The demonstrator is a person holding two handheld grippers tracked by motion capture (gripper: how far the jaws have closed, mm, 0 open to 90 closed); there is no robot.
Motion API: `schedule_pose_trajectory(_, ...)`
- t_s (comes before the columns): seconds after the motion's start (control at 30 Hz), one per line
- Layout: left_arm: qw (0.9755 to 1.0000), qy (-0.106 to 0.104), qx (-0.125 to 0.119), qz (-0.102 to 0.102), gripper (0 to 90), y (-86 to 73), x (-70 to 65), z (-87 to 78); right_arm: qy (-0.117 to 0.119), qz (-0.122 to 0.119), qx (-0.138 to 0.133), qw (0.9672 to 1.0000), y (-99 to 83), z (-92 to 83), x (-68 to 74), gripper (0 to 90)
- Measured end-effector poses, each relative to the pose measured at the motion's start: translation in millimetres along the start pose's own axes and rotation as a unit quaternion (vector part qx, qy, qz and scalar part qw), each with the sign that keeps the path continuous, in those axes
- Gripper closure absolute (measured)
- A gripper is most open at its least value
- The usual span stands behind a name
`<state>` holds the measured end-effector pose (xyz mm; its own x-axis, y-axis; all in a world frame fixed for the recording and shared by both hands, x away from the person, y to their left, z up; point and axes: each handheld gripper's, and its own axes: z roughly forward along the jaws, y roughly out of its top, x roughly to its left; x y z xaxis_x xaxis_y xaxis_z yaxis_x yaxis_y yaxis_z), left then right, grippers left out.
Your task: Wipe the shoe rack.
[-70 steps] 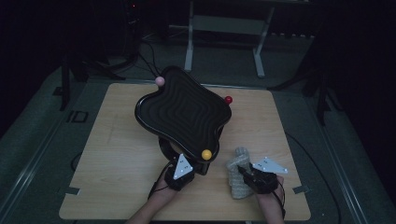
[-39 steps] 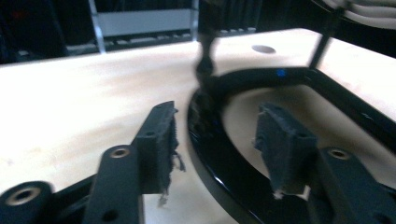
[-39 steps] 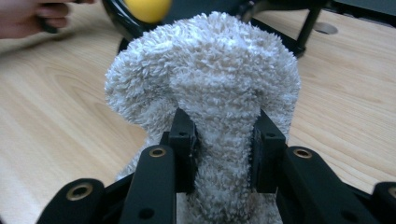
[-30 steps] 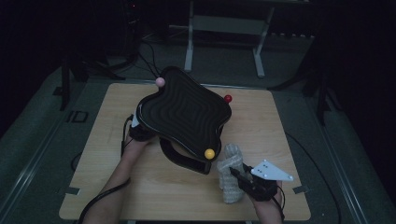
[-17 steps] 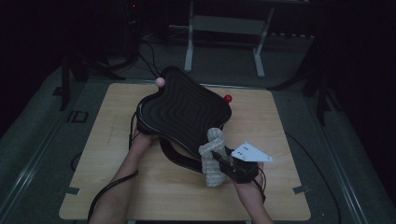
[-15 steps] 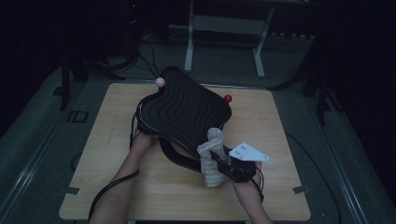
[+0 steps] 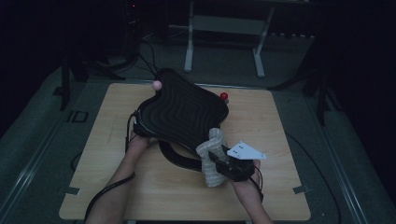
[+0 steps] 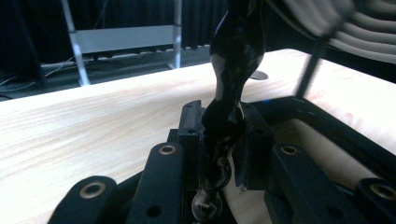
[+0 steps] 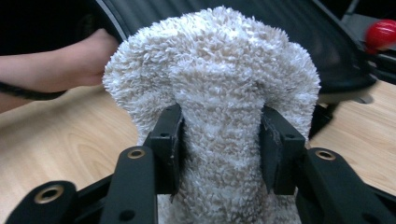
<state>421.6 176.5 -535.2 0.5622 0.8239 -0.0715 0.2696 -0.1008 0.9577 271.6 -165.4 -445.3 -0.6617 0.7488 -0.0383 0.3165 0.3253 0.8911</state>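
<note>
A black ribbed board point(image 7: 184, 114) stands tilted on its dark base point(image 7: 175, 156) at the table's middle. In the left gripper view my left gripper point(image 8: 219, 135) has just been closing, and its pads now clamp the board's glossy black edge point(image 8: 236, 56). The left hand point(image 7: 140, 142) sits at the board's left rim. My right gripper point(image 7: 217, 161) is shut on a fluffy beige cloth point(image 7: 212, 156), which touches the board's front corner. Its jaws opened a little lately, but the pads still press the cloth point(image 9: 219, 70).
A pink ball point(image 7: 157, 85) sits at the board's far corner and a red ball point(image 7: 224, 96) at its right corner. The wooden table point(image 7: 280, 121) has bare room right and left. Cables trail off the front-left edge.
The left hand went from the front of the table to the board's left rim. The right gripper carried the cloth left and forward onto the board's front corner, covering the yellow ball.
</note>
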Motion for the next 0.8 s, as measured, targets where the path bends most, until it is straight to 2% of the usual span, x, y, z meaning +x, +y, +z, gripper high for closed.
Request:
schedule_pose_trajectory(0.23, 0.9995, -0.029, 0.004, 0.010, 74.3, -6.7, -6.3, -22.2, -0.019, 0.006, -0.001, 0.9998, -2.0, -5.9, -24.1, 60.1)
schedule_pose_trajectory(0.4, 0.9984, -0.051, 0.011, 0.023, 74.3, -11.5, -12.6, -42.1, -0.018, 0.006, -0.003, 0.9998, -3.1, -6.5, -39.0, 61.8)
schedule_pose_trajectory(0.6, 0.9974, -0.066, 0.011, 0.026, 74.3, -16.7, -19.6, -55.9, -0.024, 0.008, 0.000, 0.9997, -0.7, -4.2, -51.7, 63.7)
schedule_pose_trajectory(0.8, 0.9953, -0.081, 0.019, 0.048, 74.3, -20.6, -32.8, -73.8, -0.033, 0.014, -0.002, 0.9994, -0.3, -2.0, -61.6, 65.6)
